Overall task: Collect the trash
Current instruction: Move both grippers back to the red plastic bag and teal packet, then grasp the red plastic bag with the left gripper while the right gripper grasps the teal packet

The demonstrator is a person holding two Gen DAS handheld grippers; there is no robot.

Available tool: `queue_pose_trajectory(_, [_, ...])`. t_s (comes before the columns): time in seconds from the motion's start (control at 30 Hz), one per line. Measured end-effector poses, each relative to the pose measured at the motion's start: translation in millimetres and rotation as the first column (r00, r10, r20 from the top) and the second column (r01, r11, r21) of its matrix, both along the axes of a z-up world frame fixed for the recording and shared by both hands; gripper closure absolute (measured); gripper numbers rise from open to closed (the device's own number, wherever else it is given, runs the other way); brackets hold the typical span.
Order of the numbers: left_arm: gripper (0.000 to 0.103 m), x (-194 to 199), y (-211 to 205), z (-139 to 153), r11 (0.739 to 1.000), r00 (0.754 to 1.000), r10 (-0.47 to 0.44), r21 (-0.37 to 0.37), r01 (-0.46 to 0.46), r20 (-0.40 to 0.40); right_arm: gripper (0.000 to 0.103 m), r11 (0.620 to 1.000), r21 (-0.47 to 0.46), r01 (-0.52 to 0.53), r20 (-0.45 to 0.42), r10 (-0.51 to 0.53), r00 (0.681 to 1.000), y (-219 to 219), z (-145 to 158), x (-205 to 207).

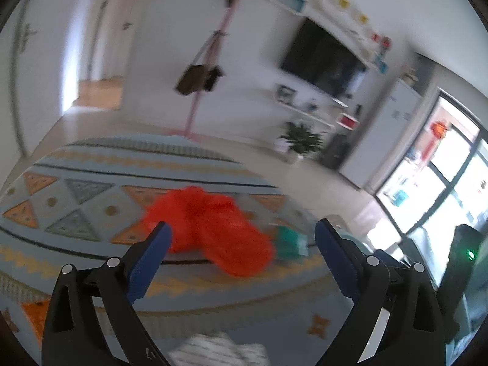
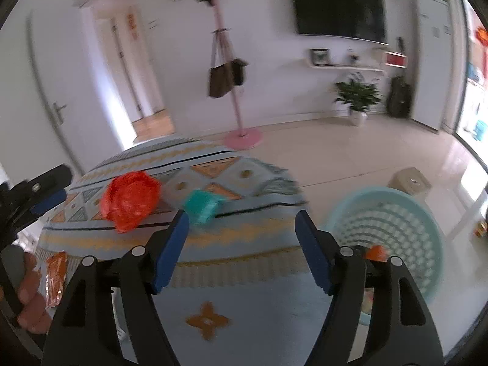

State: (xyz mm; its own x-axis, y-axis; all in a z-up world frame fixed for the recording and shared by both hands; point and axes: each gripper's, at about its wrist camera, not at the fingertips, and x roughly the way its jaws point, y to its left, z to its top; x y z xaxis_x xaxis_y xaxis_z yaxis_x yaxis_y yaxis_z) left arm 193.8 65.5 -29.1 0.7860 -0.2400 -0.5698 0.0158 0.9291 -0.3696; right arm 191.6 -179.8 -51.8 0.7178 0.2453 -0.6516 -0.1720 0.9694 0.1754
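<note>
A crumpled red plastic bag (image 1: 210,228) lies on the patterned tablecloth (image 1: 76,189), just ahead of my open, empty left gripper (image 1: 242,235). A green packet (image 1: 289,241) lies to its right. In the right wrist view the red bag (image 2: 129,199) and the green packet (image 2: 202,206) sit on the cloth (image 2: 244,238) ahead of my open, empty right gripper (image 2: 239,228). A light-blue basket (image 2: 387,231) stands on the floor at the right. The left gripper (image 2: 39,195) shows at the left edge. An orange wrapper (image 2: 55,277) lies near the hand.
A white patterned scrap (image 1: 219,350) lies at the near table edge. A pink coat stand (image 2: 238,122) with bags, a potted plant (image 2: 357,97), a wall TV (image 2: 338,9) and a cardboard box (image 2: 410,180) stand beyond the table.
</note>
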Motion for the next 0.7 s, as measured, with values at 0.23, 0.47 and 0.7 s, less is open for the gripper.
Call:
queue_pose_trajectory(0.23, [0.011,49,23,-38,0.999,0.985,0.037,0.032,-0.032,-0.169,0.035,1.000,-0.024,-0.019,-0.075,0.017,0.997,44,-24,35])
queue_pose_trajectory(0.47, [0.014,76,10,-59,0.989,0.972,0.001,0.142,0.033,-0.234,0.035,0.999,-0.034,0.007,-0.091,-0.010,0.996,55,-42,51])
queue_pose_trajectory(0.7, [0.029,73,8,-67,0.983,0.977,0.004,0.180,0.035,-0.214,0.035,0.999,-0.032,0.015,-0.112,-0.018,0.993,54,-52,58])
